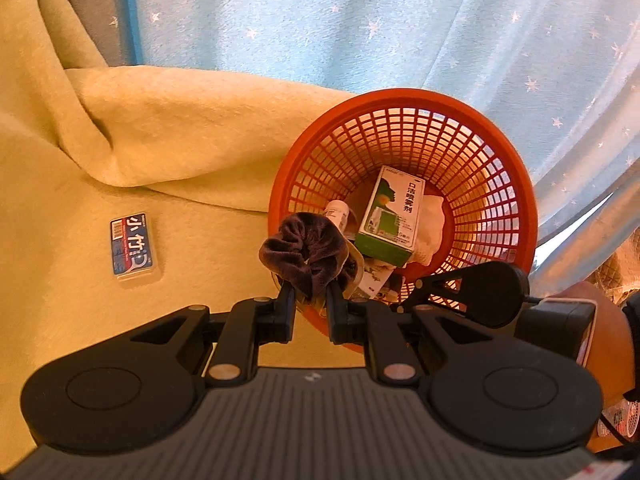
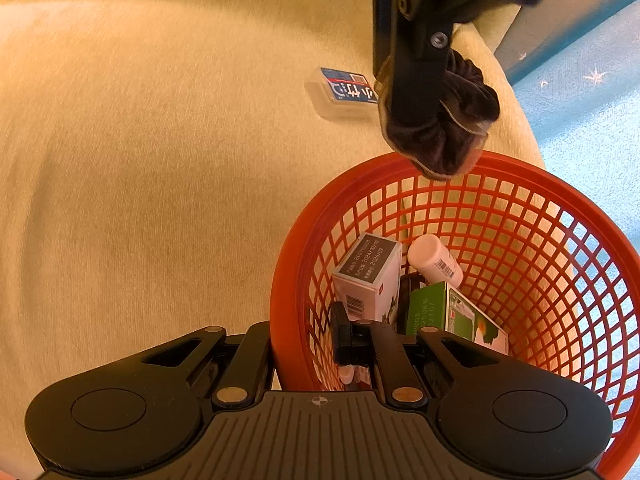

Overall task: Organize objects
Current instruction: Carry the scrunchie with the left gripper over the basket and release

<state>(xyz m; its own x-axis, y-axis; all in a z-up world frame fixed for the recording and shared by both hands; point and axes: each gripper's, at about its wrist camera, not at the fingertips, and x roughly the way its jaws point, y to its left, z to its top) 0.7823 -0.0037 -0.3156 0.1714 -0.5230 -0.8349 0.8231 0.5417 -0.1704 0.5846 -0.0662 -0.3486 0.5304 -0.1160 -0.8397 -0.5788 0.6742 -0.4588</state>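
We had the left gripper [image 1: 310,294] clamped on a dark brown velvet scrunchie [image 1: 306,254], both fingers pinching its lower folds. It hung over the near rim of the red mesh basket [image 1: 496,200], partly over the opening. From the right wrist view, the scrunchie [image 2: 460,132] bulged out past the finger, sitting just above the far rim of the basket [image 2: 520,240].

Our right gripper [image 2: 306,332] straddled the basket wall: one finger inside, the other outside, pinching the plastic rim between them.

Inside the basket we saw a green and white box [image 1: 390,216] leaning on its side, a small white bottle [image 1: 338,212] beside it, something white and crumpled [image 1: 430,220] behind the box, and a grey-topped white box [image 2: 368,276] that showed clearly only from the right wrist.

A small blue floss-pick case [image 1: 134,246] lay flat on the yellow blanket [image 1: 180,140], well left of the basket. Blue star-print fabric [image 1: 400,20] ran behind everything.
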